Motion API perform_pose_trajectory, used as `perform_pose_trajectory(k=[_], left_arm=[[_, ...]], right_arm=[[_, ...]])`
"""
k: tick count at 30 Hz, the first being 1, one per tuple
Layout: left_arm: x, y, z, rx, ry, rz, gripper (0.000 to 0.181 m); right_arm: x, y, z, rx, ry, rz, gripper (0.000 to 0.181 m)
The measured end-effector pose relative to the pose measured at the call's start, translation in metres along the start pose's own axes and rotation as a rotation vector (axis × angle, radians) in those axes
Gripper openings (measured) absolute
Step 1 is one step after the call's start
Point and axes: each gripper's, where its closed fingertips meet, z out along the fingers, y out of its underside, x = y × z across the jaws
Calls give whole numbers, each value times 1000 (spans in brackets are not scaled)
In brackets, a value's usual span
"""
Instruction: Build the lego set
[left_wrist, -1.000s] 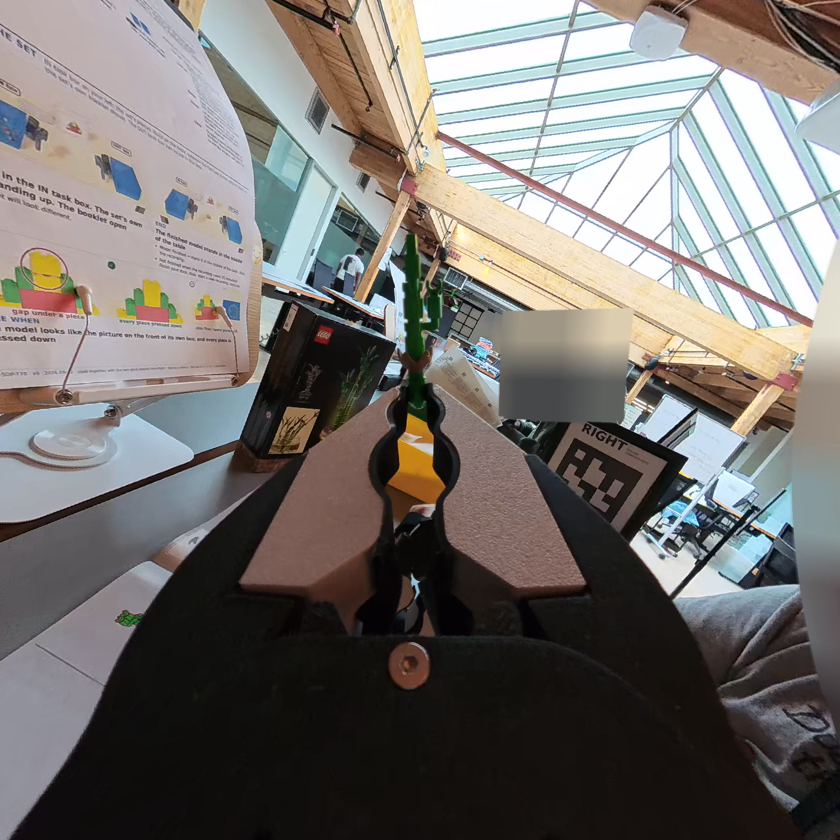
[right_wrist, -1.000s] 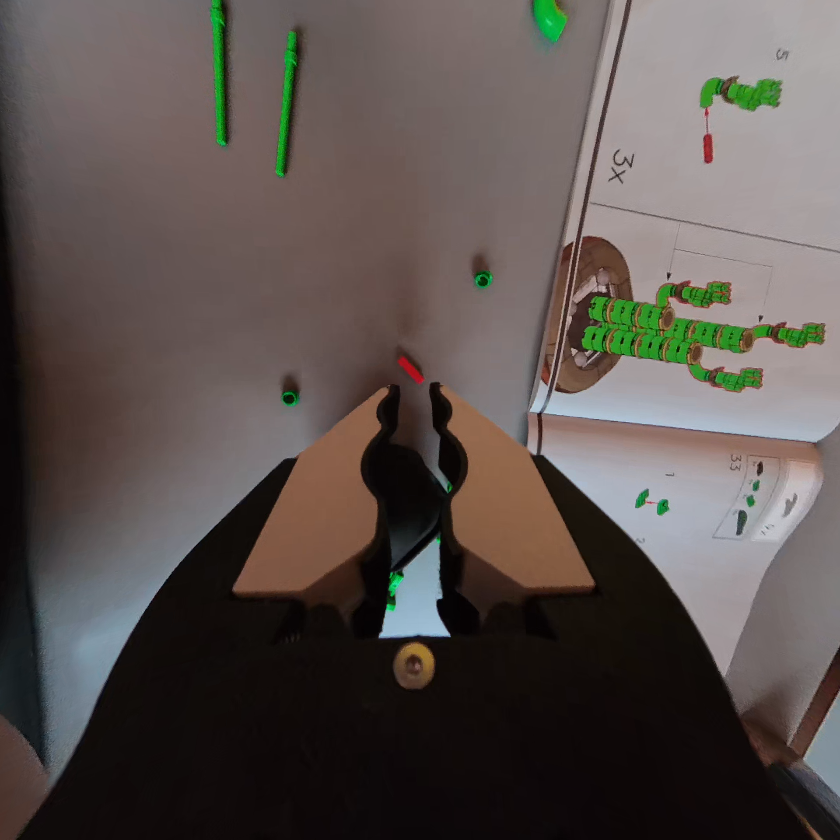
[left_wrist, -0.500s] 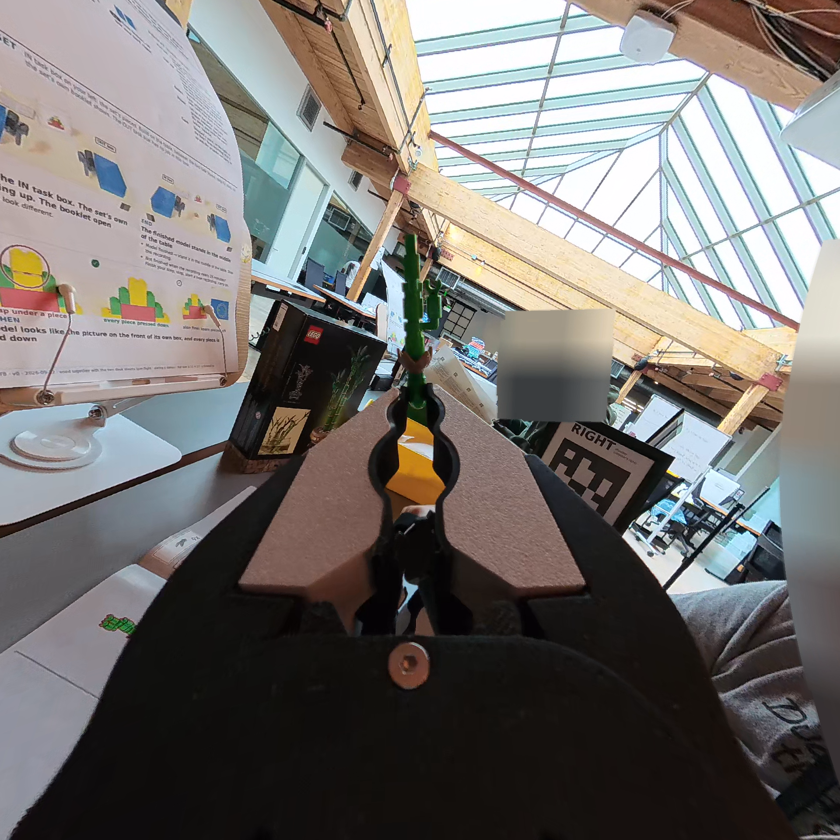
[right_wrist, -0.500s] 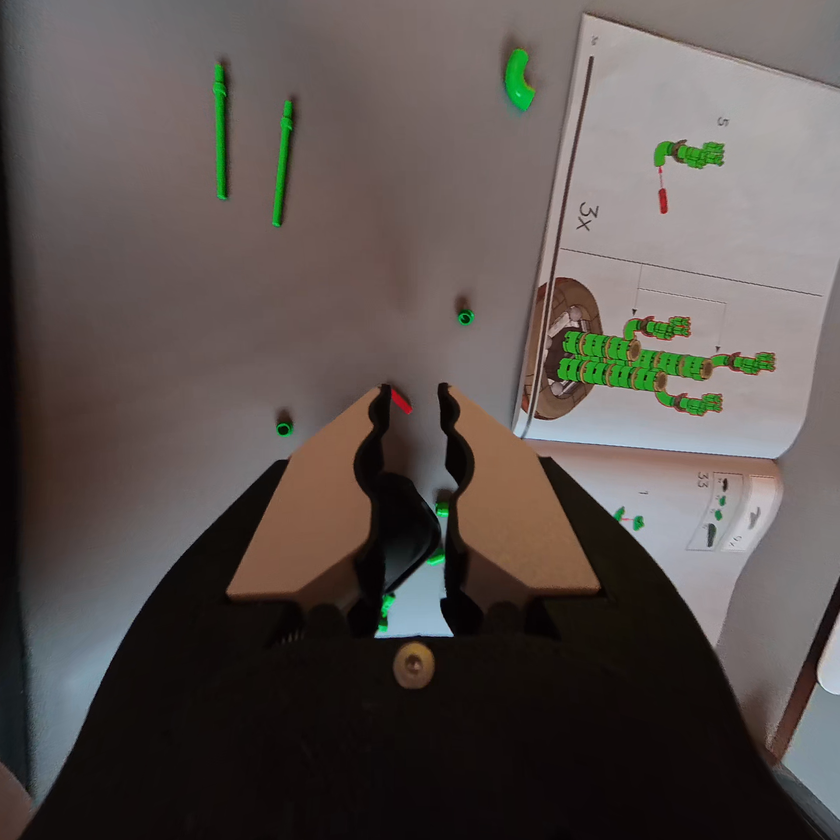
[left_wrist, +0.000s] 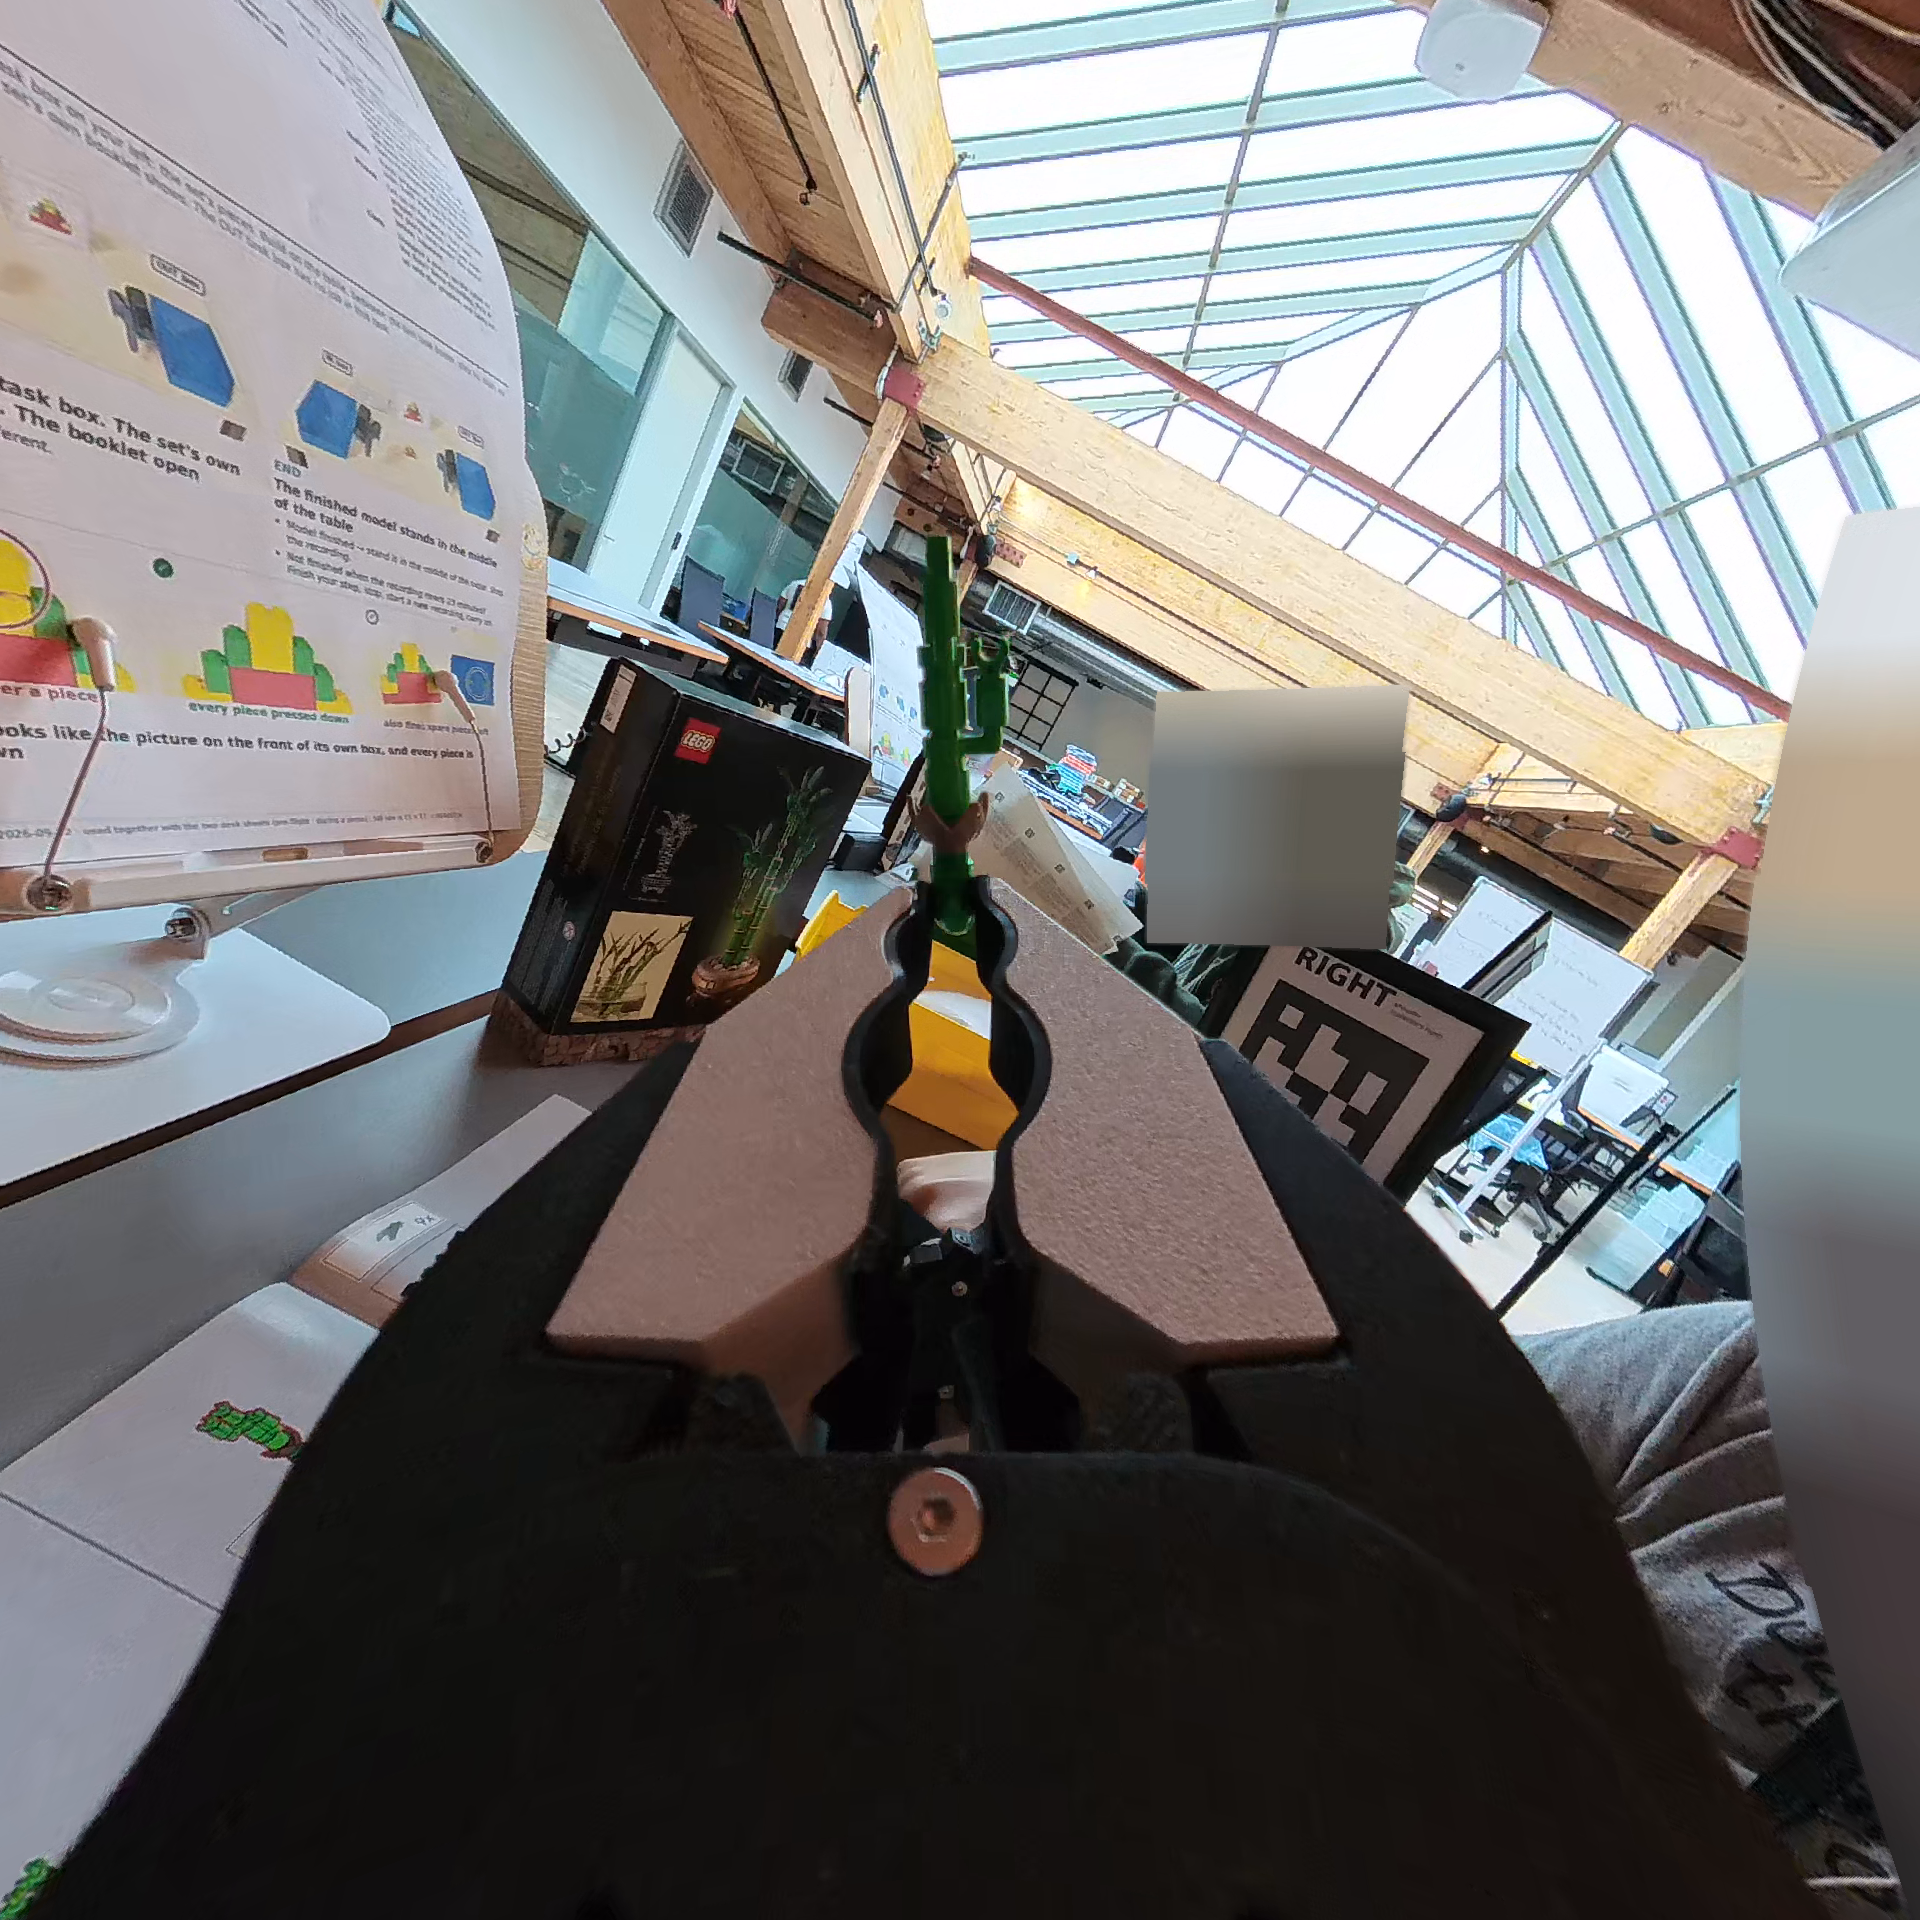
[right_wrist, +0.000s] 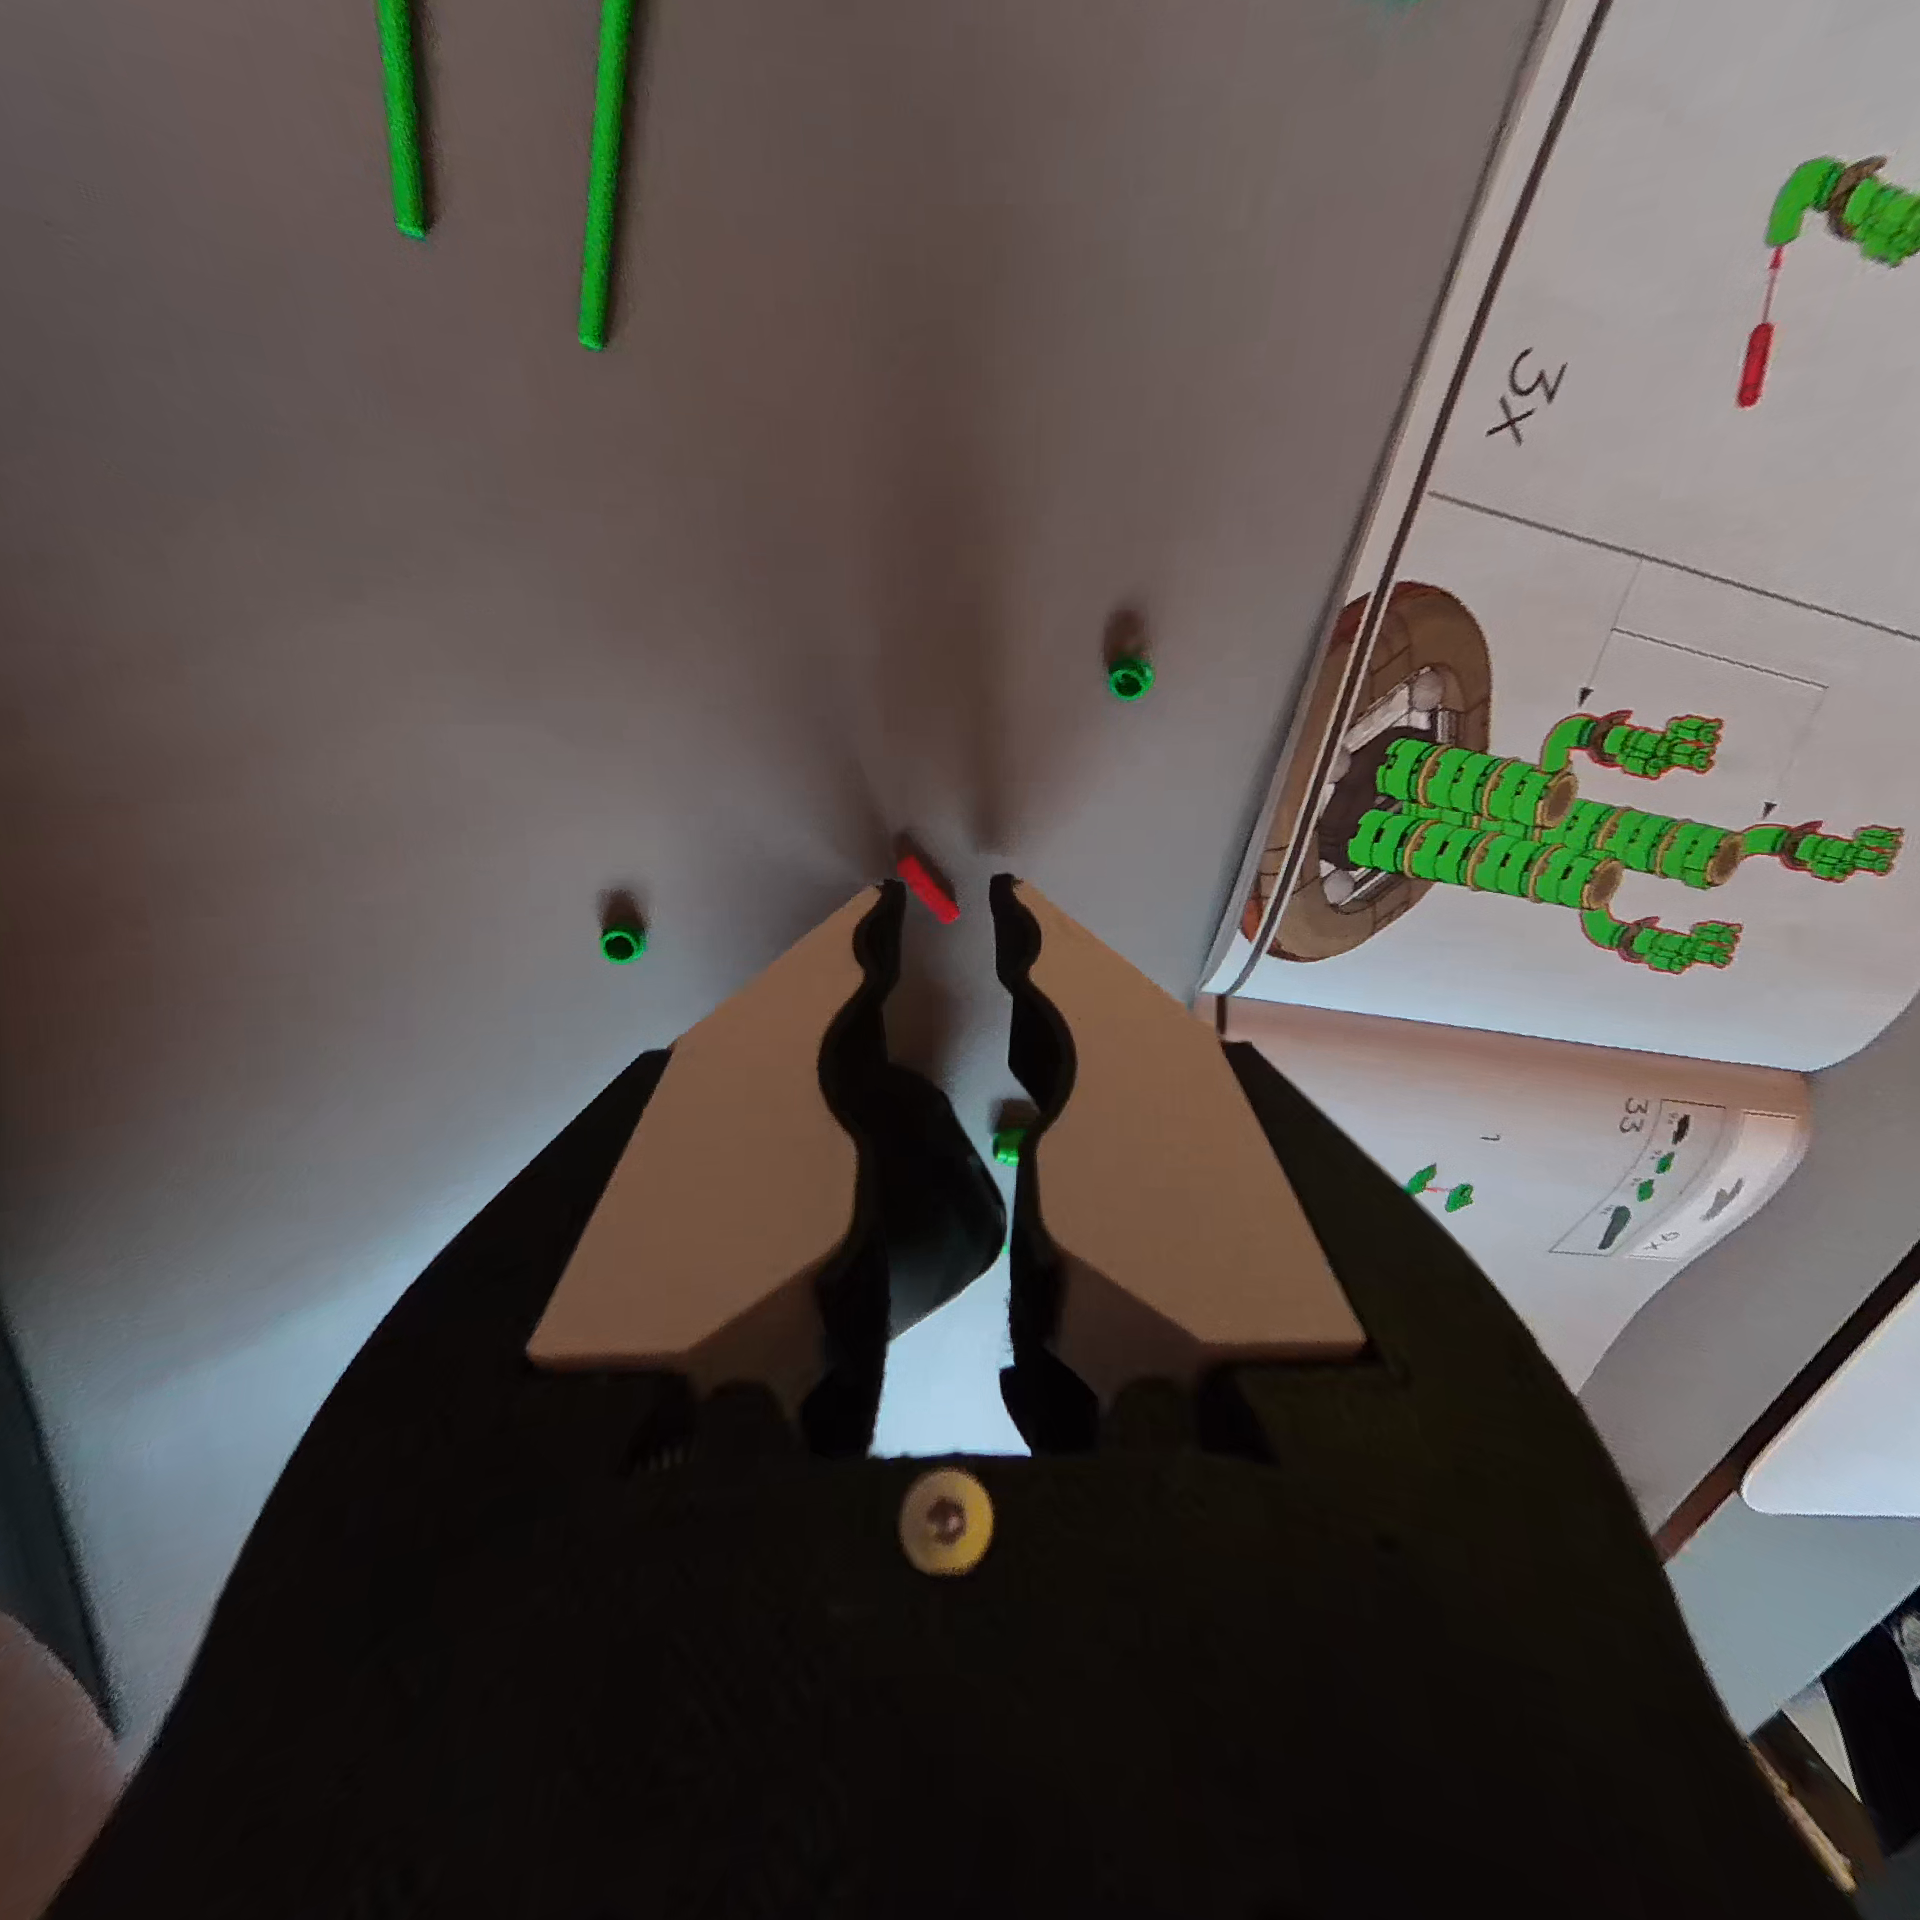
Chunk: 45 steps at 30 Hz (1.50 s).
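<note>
My left gripper (left_wrist: 948, 902) is shut on a green bamboo stalk piece (left_wrist: 954, 717) with a brown ring and a side shoot; it holds the piece upright in the air. My right gripper (right_wrist: 943, 885) points down at the grey table (right_wrist: 727, 540), open a little, with a small red pin (right_wrist: 927, 889) lying just at its fingertips, between them. Two small green round pieces (right_wrist: 1128, 677) (right_wrist: 621, 942) lie on either side. Two long green rods (right_wrist: 598, 177) lie farther off. Another green piece (right_wrist: 1006, 1143) shows between the fingers, lower down.
The open instruction booklet (right_wrist: 1621, 644) lies right of the right gripper. In the left wrist view stand the black set box (left_wrist: 675, 883), a sheet on a white stand (left_wrist: 239, 436), a yellow bin (left_wrist: 951, 1049) and a black-and-white marker board (left_wrist: 1351, 1060). A grey sleeve (left_wrist: 1683, 1558) is at right. The gap from one gripper's tips to the other's is roughly 30 cm.
My right gripper dropped closer to the table and the red pin now sits at its fingertips. The left gripper tilted slightly, still holding the stalk.
</note>
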Motion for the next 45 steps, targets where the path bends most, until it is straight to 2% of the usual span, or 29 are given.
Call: perform_pose_trajectory(k=[8,14,19,22,26,31,45], left_arm=[[-1,1,1,-3,0,-6,5],[0,0,-1,0,1,-5,5],[3,-5,-5,14,9,-1,5],[2,-9,-9,28,10,-5,5],[1,-10,-11,39,8,-13,5],[4,-8,-8,28,13,-4,5],[4,-10,-10,34,19,-10,5]], right_arm=[[-1,1,4,-11,-30,27,4],[7,-1,3,49,-5,45,2],[33,7,-38,226,109,164,2],[37,9,-55,305,125,218,2],[16,-20,-40,289,36,130,2],[-1,-36,-3,130,-13,40,2],[2,-41,11,229,-33,68,5]])
